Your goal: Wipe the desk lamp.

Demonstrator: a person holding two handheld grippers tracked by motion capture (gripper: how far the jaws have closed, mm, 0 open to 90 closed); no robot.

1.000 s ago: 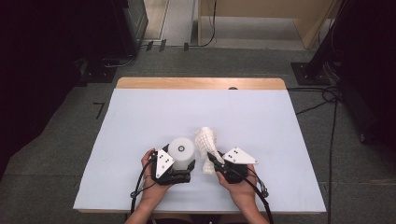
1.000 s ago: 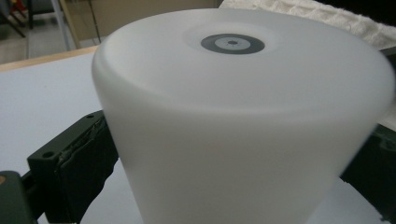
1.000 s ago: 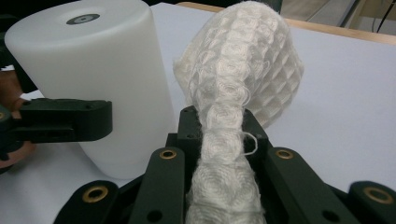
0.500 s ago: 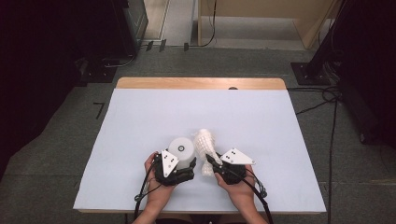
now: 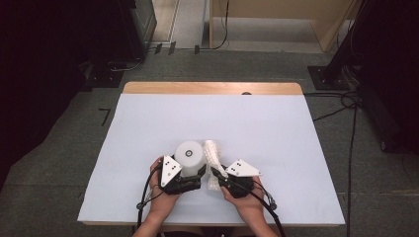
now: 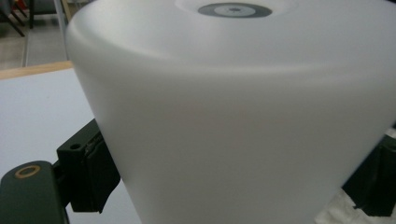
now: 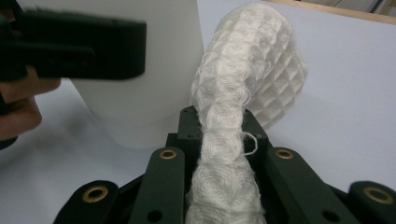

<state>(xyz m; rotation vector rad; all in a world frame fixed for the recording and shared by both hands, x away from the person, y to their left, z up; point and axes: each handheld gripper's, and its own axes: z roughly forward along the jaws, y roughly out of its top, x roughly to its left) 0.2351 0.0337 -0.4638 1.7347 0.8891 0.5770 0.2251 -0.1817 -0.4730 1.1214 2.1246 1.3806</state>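
Table: a white-covered table (image 5: 148,128) with a bare wooden strip along its far edge at 12 o'clock; both hands work near the 6 o'clock edge.
White container: a smooth white cylinder-like container (image 5: 189,157), upright, with a small grey ring mark at the centre of its top face; it stands just toward 12 o'clock of the left gripper.
Left gripper: the left gripper (image 5: 190,178) is held by the left hand (image 5: 160,197); in the left gripper view its black jaws sit against both sides of the container (image 6: 233,130), pinching it.
Cloth: a white waffle-textured cloth (image 5: 214,160), rolled into a long twist, lies at 3 o'clock of the container, touching or just beside it, and runs toward 12 o'clock from the right gripper.
Right gripper: the right gripper (image 5: 218,178) is held by the right hand (image 5: 247,200); in the right gripper view its jaws are pressed on the narrow part of the cloth (image 7: 243,93), whose wider end fans out beyond them.
Gripper spacing: the two grippers are side by side, near each other.
Floor: grey carpet with cables (image 5: 346,106) at 3 o'clock of the table.
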